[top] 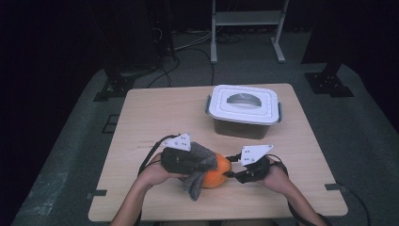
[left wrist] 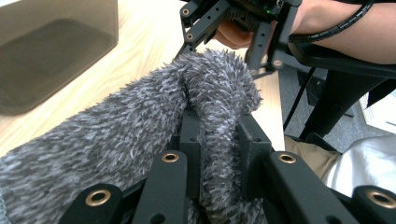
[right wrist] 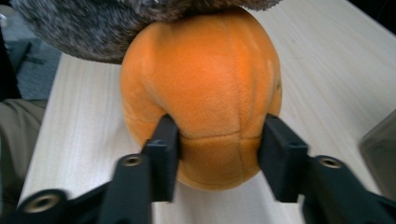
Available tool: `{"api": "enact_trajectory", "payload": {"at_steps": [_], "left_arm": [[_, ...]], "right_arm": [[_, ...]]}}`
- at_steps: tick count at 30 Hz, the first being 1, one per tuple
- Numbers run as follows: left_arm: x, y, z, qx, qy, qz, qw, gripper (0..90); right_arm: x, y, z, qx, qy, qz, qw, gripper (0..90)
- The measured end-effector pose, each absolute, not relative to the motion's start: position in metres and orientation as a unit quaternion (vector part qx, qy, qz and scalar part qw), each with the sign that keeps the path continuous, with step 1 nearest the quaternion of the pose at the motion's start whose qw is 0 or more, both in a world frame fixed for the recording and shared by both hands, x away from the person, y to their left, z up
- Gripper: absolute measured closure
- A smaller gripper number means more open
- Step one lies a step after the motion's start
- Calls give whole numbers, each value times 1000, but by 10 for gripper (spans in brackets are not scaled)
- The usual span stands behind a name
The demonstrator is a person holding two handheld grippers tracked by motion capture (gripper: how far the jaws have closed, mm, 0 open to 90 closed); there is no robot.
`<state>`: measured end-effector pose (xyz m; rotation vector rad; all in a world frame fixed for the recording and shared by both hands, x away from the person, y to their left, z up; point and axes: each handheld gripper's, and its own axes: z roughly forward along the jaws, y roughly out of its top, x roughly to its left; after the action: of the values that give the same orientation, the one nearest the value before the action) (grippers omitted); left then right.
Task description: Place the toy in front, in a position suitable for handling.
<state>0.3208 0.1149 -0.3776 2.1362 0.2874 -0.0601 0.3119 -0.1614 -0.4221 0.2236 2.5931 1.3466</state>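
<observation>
An orange plush ball (top: 217, 177) (right wrist: 205, 79) rests on the wooden table (top: 155, 117) near its front edge. A grey fuzzy cloth (top: 194, 184) (left wrist: 116, 126) is draped over the ball's left side. My left gripper (top: 203, 162) (left wrist: 219, 128) is shut on a fold of this cloth, which bulges up between the jaws. My right gripper (top: 230, 172) (right wrist: 219, 144) comes in from the right; its two pads sit against opposite sides of the ball's near end. In the left gripper view the right gripper (left wrist: 224, 44) shows just beyond the cloth.
A translucent storage box with a white lid (top: 244, 106) (left wrist: 46, 51) (right wrist: 380, 149) stands at the back right of the table. Bare wood lies to the left and in front of the box. Stand legs (top: 214, 52) and cables lie on the floor behind the table.
</observation>
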Motion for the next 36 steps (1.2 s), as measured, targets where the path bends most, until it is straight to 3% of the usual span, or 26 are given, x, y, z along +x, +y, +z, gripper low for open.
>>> {"api": "enact_trajectory", "payload": {"at_steps": [4,8,11,13,18,25,36], "left_arm": [[321,113,-379,873,117,-28,474,754],[321,109,-378,875,113,-30,469,753],[321,105,-373,876,112,-29,468,752],[317,97,-365,877,96,-25,469,752],[312,70,-355,900,67,10,431,751],[319,88,-366,882,92,-4,462,752],[320,140,-372,873,143,31,466,750]], "right_arm": [[313,-163,-421,102,878,464,62,292],[317,-159,-423,115,871,476,52,272],[318,-157,-427,118,868,480,51,388],[315,-153,-425,100,874,469,74,470],[306,-142,-419,69,875,470,96,554],[312,-155,-426,84,872,476,73,594],[321,-174,-430,106,870,478,62,592]]}}
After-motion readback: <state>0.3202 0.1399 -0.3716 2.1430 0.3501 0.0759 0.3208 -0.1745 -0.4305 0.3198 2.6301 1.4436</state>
